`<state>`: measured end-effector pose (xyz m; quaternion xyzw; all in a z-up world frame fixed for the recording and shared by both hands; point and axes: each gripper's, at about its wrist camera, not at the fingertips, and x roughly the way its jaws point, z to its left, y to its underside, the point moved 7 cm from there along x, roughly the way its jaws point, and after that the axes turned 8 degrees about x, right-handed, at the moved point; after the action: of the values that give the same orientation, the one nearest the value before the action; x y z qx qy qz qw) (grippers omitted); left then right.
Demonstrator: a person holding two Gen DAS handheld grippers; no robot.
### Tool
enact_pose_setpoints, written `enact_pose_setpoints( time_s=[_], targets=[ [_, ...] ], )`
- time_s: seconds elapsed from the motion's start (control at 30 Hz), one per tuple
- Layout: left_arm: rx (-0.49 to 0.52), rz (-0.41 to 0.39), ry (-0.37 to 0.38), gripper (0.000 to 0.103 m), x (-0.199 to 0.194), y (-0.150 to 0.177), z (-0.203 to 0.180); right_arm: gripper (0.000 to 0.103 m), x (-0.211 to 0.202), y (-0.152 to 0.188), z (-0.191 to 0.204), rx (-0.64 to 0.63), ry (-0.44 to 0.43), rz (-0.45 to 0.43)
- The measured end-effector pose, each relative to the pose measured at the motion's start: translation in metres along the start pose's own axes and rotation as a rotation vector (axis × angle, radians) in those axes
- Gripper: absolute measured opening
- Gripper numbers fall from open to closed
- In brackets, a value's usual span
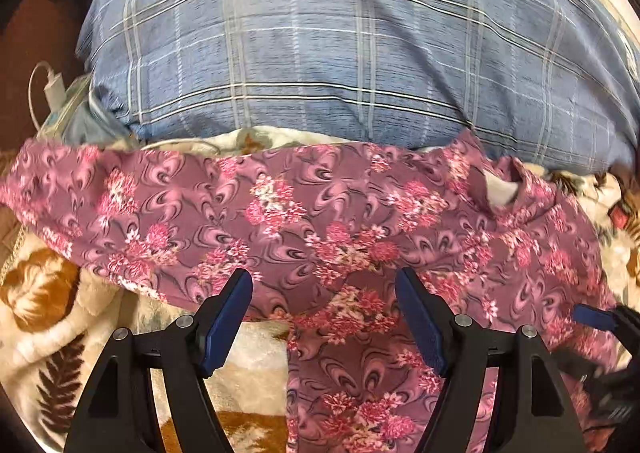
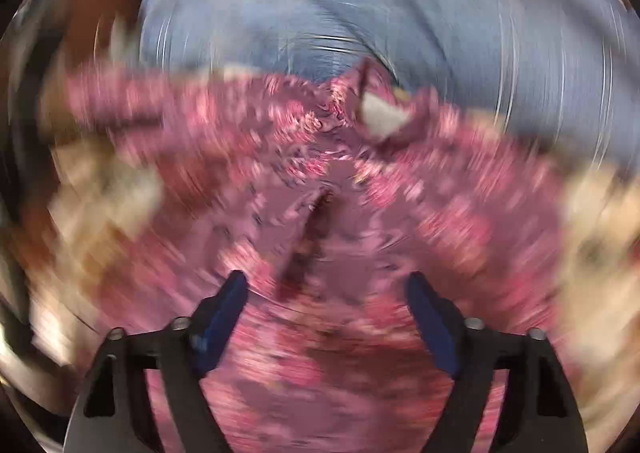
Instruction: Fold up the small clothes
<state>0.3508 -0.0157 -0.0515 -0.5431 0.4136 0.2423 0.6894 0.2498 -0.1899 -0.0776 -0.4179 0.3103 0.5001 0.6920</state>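
Left wrist view: the pink floral garment (image 1: 320,221) lies spread across the patterned blanket (image 1: 52,317) below the blue plaid pillow (image 1: 320,53), flat for folding. Left gripper (image 1: 324,317) fingers stand apart over its hem; the right gripper (image 2: 326,321), though blurred, seems likewise apart, gripping nothing.

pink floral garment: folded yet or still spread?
Spread. The pink floral garment lies wide across the blanket, collar exposed; both grippers open above it.
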Motion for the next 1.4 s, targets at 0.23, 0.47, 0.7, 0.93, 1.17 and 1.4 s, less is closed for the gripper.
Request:
enact_pose_setpoints(
  time_s=[0.23,0.47,0.7,0.93,1.17,1.4],
  targets=[
    [-0.066,0.034,0.012,0.074,0.004,0.003,0.017,0.031,0.046,0.002,0.008,0.224,-0.22,0.068],
    [-0.131,0.021,-0.078,0.074,-0.004,0.006,0.056,0.004,0.047,-0.031,0.089,0.071,-0.267,-0.073],
    [-0.183,0.014,-0.132,0.074,-0.011,0.01,0.073,0.013,0.1,0.007,0.157,-0.052,-0.312,0.166],
    [-0.066,0.1,-0.041,0.074,0.009,0.013,0.035,0.045,0.004,0.014,0.041,0.176,-0.268,-0.063],
    [-0.017,0.094,0.072,0.074,-0.011,0.012,0.007,0.047,-0.032,0.043,-0.106,0.605,-0.207,-0.177],
    [0.017,0.205,-0.004,0.074,-0.009,0.066,-0.009,0.048,-0.005,0.033,-0.145,0.784,-0.24,-0.256]
  ],
)
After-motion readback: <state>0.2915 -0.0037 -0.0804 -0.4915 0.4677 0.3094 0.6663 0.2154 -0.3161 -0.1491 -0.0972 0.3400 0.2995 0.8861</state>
